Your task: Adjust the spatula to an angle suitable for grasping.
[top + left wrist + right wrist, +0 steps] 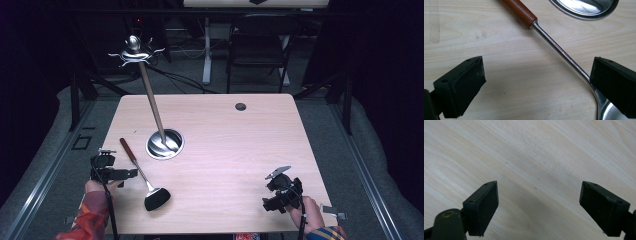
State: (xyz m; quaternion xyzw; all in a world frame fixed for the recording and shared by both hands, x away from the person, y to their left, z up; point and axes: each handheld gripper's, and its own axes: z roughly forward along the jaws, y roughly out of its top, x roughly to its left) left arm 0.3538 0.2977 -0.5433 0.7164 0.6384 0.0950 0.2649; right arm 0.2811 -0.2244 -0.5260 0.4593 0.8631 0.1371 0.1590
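Jaws of the left gripper (537,85) stand wide apart, we note, beside the wooden-handled steel ladle (554,45) lying flat; the right gripper (539,205) gapes over bare light-wood table (529,152).

There's fine engraved lettering running along the ladle's (564,53) steel shaft, just below its wooden grip in the left gripper view, but it's too small and blurred to make out. Nothing else near the ladle carries any readable text.
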